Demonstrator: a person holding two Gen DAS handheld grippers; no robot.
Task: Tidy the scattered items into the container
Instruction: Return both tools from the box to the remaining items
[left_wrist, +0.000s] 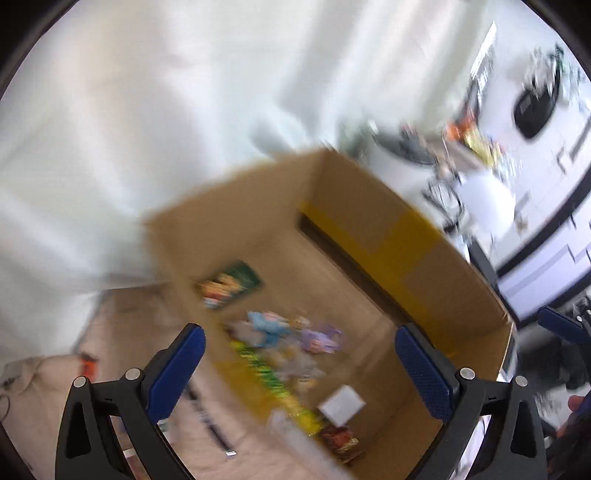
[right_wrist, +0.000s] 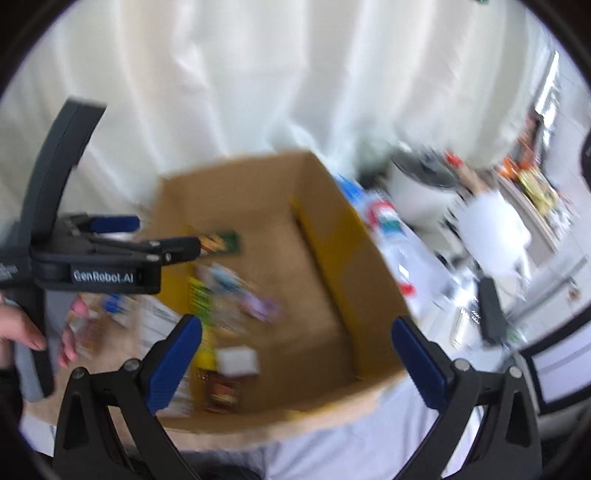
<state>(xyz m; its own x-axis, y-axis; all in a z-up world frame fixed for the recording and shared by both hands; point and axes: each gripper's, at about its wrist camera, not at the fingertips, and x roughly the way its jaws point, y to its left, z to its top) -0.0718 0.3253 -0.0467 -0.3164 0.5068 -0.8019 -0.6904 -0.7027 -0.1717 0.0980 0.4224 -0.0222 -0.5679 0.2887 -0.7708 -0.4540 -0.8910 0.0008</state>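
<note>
Over the cardboard box (left_wrist: 354, 206), both views blurred
Left gripper (left_wrist: 299, 365) and right gripper (right_wrist: 295, 354) spread wide, empty; packets (left_wrist: 229, 284) lying inside

You see the open cardboard box (right_wrist: 354, 266), brown with yellow tape on one wall, upright. Inside on its floor, blurred: a green packet (left_wrist: 229, 283) near the far wall, a green-yellow strip (left_wrist: 271, 376), pastel packets (left_wrist: 291, 332), a white block (right_wrist: 237, 361), a dark red packet (right_wrist: 221, 393).
</note>
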